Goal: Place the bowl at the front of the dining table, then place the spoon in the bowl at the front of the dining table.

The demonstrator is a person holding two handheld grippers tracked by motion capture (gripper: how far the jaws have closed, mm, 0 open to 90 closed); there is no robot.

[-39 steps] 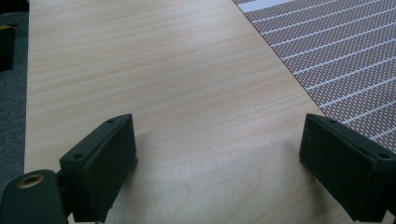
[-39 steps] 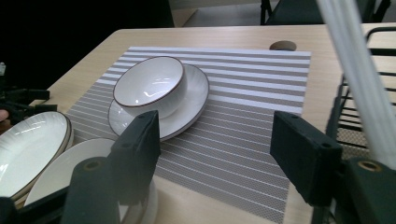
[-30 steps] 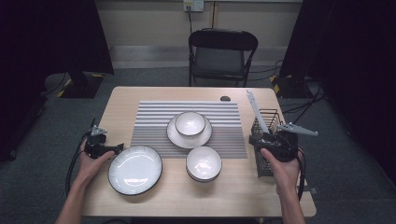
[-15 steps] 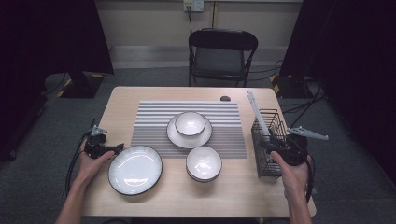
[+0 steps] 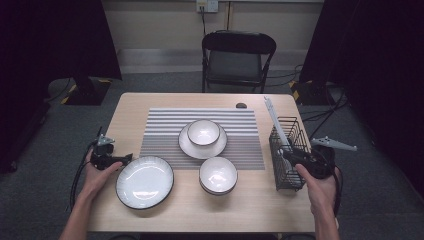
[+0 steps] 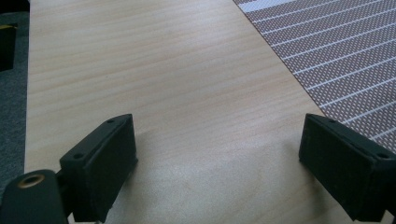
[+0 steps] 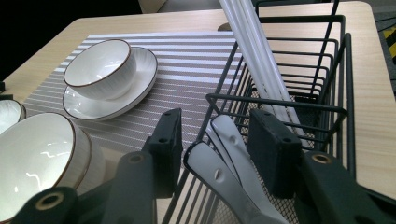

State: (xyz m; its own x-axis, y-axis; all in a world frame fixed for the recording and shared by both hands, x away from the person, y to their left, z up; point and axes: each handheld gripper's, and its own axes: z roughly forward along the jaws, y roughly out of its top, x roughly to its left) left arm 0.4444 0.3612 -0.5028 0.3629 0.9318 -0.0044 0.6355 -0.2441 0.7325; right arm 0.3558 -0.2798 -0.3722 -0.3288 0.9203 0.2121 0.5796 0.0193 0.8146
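My right gripper point(image 5: 288, 154) reaches into the near end of the black wire basket point(image 5: 296, 122). Its jaws have just been closing and stand on either side of the white spoon handles point(image 7: 227, 156). The pads point(image 7: 272, 140) do not press on the handles, and the left jaw looks to be outside the basket's wire wall. Long white chopsticks point(image 5: 273, 113) lean out of the basket. At the table's left, my left gripper point(image 5: 126, 159) rests open over bare wood beside the large white plate point(image 5: 145, 181). In the left gripper view its jaws point(image 6: 217, 140) hold nothing.
A striped placemat point(image 5: 165, 132) carries a saucer point(image 5: 192, 145) with a small bowl point(image 5: 203, 131). A second bowl point(image 5: 218, 175) sits near its front edge. A small dark disc point(image 5: 241, 105) lies at the back edge. A folding chair point(image 5: 237, 55) stands beyond the table.
My right hand has shifted a little right and toward the person at the basket, and its jaws have narrowed around the spoon handles. The left hand has stayed put.
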